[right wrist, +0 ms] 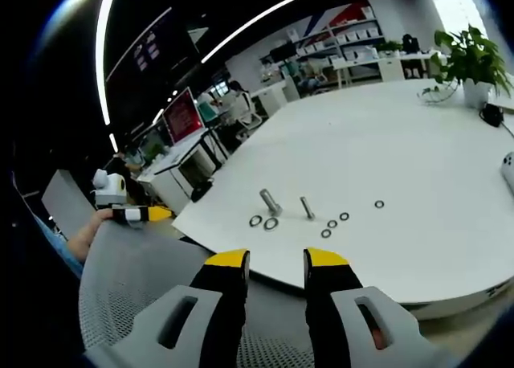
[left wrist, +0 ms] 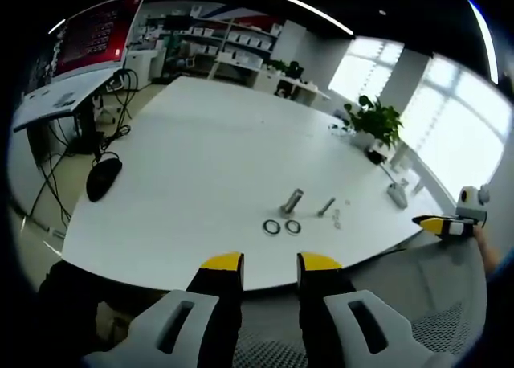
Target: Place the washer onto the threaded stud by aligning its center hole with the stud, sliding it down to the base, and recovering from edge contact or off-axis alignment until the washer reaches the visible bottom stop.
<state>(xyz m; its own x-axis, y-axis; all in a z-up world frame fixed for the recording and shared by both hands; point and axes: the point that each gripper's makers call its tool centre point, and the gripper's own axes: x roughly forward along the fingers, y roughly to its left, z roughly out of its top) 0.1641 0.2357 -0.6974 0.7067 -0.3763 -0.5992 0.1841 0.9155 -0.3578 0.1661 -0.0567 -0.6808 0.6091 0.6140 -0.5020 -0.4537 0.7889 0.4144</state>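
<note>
Both grippers, left [left wrist: 270,263] and right [right wrist: 277,259], agape and empty; flat washers [right wrist: 263,222] at 12 o'clock likely to skid when pinched, then snag off-axis on stud [right wrist: 307,207].

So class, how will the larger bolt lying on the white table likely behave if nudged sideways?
The larger bolt lies on its side on the smooth white table, so it would probably roll, likely in an arc, as its head is wider. It looks metal, so likely stiff and heavy for its size.

The counter [left wrist: 209,143] looks smooth, matt white. Studs [left wrist: 291,200] and washers [left wrist: 271,226] at its 5 o'clock edge gleam like bare metal.
</note>
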